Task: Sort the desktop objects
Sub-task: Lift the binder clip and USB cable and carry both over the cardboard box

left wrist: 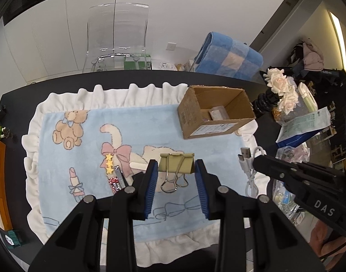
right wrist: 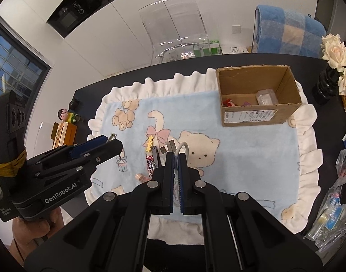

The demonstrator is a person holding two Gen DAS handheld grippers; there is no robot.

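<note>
One cardboard box (right wrist: 259,111) stands open on the blue blanket (right wrist: 241,158), well ahead and to the right of both pairs of jaws. Inside lie a clear plastic case (right wrist: 266,97), a red packet (right wrist: 228,102) and a small pink item, too small to name. The left gripper (left wrist: 176,170) is clenched on one gold binder clip (left wrist: 175,163), held between its blue pads. The right gripper (right wrist: 176,158) is shut on one white USB cable (right wrist: 182,147), whose two plugs stick out just ahead. Left of those jaws lie one three-star hair clip (right wrist: 149,144) and one candy stick (right wrist: 150,163).
</note>
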